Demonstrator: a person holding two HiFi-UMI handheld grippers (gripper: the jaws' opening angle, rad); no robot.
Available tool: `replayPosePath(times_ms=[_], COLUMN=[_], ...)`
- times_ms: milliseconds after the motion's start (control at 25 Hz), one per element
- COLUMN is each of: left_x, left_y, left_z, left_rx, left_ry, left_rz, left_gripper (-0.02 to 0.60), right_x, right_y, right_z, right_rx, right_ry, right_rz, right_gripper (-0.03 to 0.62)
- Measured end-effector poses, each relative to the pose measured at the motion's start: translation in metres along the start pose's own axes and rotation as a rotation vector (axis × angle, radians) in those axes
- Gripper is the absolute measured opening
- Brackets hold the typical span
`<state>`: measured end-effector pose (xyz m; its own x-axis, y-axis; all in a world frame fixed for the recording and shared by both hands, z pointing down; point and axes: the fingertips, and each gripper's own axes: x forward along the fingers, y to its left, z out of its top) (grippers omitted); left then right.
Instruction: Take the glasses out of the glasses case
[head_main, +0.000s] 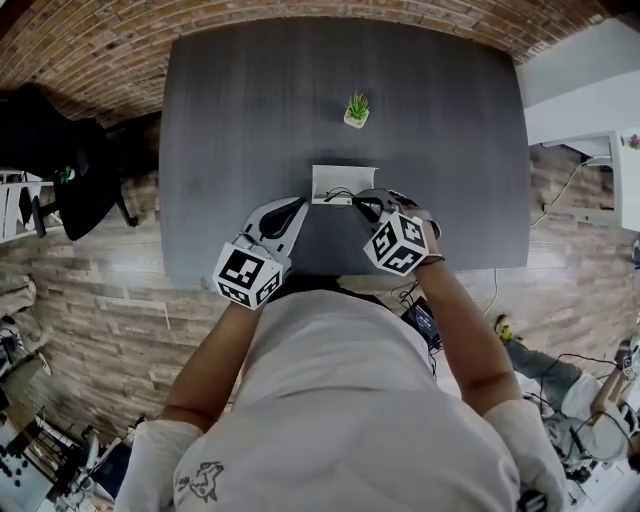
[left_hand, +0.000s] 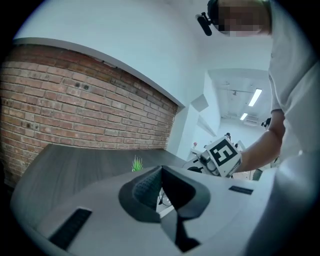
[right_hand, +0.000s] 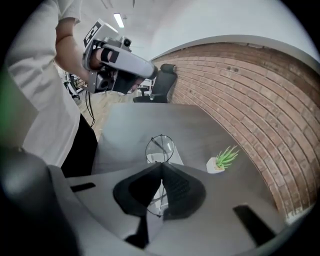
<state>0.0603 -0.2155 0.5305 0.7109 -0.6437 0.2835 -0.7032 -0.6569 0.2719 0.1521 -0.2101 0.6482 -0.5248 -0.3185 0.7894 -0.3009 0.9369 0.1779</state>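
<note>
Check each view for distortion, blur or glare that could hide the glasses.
Right gripper view: black rounded corners, the glasses sharp and free of glare, clamped in the right gripper. Left gripper view: same black corners, curved brick wall, a mosaic patch at top. Head view: evenly lit, sharp, table edges bowed by the wide lens; the glasses look tiny.

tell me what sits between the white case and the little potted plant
Nothing does. In the head view, only bare dark table lies between the glasses case and the potted plant.

Head camera steeply down over table (head_main: 250, 120), left tool (head_main: 296, 207) and right tool (head_main: 366, 203) cameras low along jaws, all sharing plant (head_main: 356, 108)
</note>
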Motion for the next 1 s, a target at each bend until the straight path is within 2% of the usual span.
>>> replayPosePath(times_ms=[200,440,640,1000], left_x=[-0.006,-0.014,-0.024,-0.036], left_y=[-0.018,-0.038,-0.057,-0.079], left_z=[0.002,0.013,0.034,0.059], left_rx=[0.014,0.035,0.078,0.099], left_ry=[-0.014,-0.04,-0.075,-0.125], left_rz=[-0.005,-0.012,-0.035,-0.045], left_gripper=[0.011,0.011,0.011,0.011], right_x=[-0.024,-0.059,-0.086,-0.141], right_y=[0.007,0.009,0.012,0.011], right_z=[0.001,0.008,0.009,0.031], right_rx=[0.042,0.142,0.164,0.224], right_ry=[-0.051,-0.16,-0.213,-0.359], right_rz=[-0.051,-0.114,-0.165,-0.236], right_gripper=[0.012,0.012,0.012,0.012])
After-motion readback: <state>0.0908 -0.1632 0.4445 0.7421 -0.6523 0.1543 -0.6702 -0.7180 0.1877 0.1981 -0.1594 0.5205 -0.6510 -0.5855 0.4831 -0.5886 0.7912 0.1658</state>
